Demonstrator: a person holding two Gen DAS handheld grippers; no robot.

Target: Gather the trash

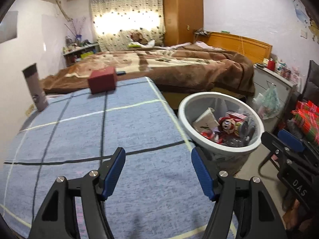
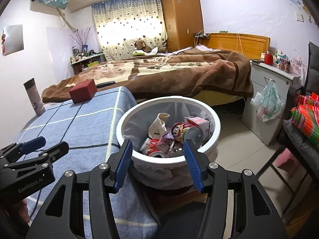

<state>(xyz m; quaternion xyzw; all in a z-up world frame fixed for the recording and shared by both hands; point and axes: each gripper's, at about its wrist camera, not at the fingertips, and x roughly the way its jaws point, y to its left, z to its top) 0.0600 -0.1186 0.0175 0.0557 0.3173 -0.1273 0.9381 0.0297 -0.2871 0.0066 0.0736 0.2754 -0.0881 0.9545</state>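
Note:
A white waste bin (image 2: 127, 119) (image 1: 183, 117) stands on the floor at the right edge of a table with a blue checked cloth (image 1: 89, 131) (image 2: 79, 123). Inside lie a red cartoon can (image 2: 180, 130) (image 1: 229, 126), a crumpled paper cup (image 2: 159, 123), a pink carton (image 2: 198, 122) and flattened cans. My left gripper (image 1: 158, 156) hovers open over the cloth with nothing between its fingers. Just in front of the bin, my right gripper (image 2: 157, 148) is open and empty too. A dark red box (image 1: 102, 81) (image 2: 83, 90) and a grey flask (image 1: 35, 87) (image 2: 34, 97) stand at the table's far end.
A bed with a brown blanket (image 2: 179, 73) lies behind the table. A grey cabinet (image 2: 269, 103) with a hanging plastic bag (image 2: 268, 101) is to the right of the bin. A chair with red checked cloth (image 2: 305, 119) is at the far right.

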